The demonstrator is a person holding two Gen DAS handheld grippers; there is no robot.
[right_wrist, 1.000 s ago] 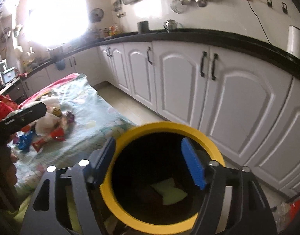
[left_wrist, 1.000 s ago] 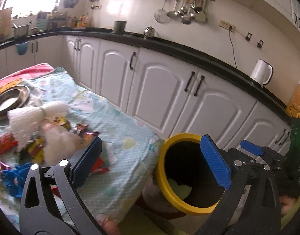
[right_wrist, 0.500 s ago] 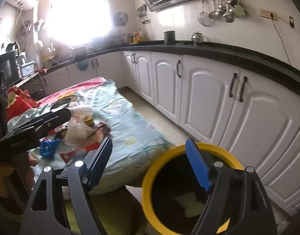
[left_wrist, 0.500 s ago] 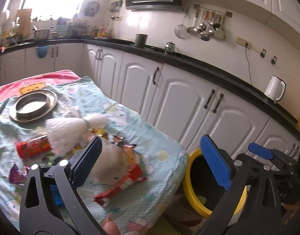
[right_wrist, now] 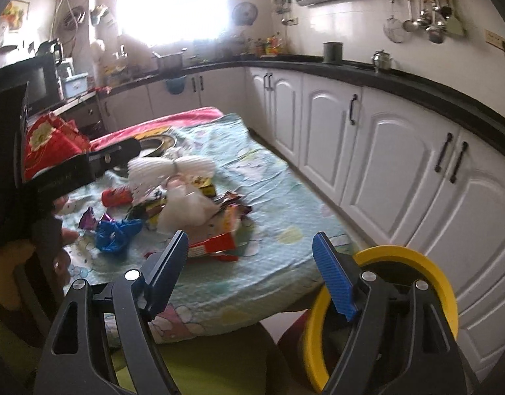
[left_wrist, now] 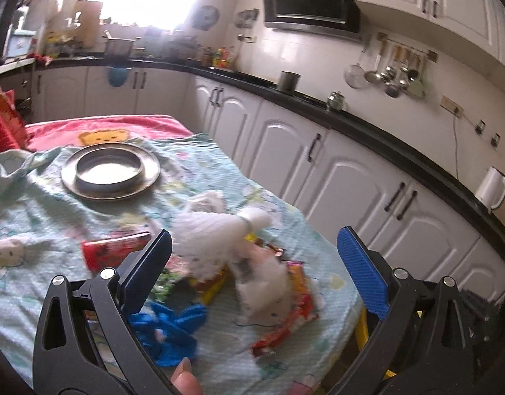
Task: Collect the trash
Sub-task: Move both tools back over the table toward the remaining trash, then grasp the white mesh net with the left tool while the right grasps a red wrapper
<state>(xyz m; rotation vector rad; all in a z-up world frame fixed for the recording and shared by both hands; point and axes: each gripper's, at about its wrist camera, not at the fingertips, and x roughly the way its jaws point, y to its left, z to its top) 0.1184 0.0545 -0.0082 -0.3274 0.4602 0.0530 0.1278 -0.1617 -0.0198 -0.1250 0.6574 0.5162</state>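
Note:
A heap of trash lies on the table's light blue cloth [left_wrist: 38,210]: white crumpled tissue [left_wrist: 216,233], a red wrapper [left_wrist: 114,251], a blue crumpled bag [left_wrist: 173,326] and red-yellow snack packets [left_wrist: 285,316]. My left gripper [left_wrist: 252,263] is open and empty, above the heap. My right gripper [right_wrist: 250,260] is open and empty, near the table's front edge, with the packets [right_wrist: 216,243] and tissue [right_wrist: 183,207] ahead. The yellow-rimmed bin [right_wrist: 427,270] stands on the floor beside the table, behind the right finger.
A metal plate with a bowl [left_wrist: 110,171] sits at the table's far end on the cloth. White cabinets [right_wrist: 384,151] under a black counter run along the right. The left gripper's body [right_wrist: 54,177] shows at the left of the right wrist view.
Both grippers have swung from over the bin to the left, toward the trash heap on the table. Both stay open and empty.

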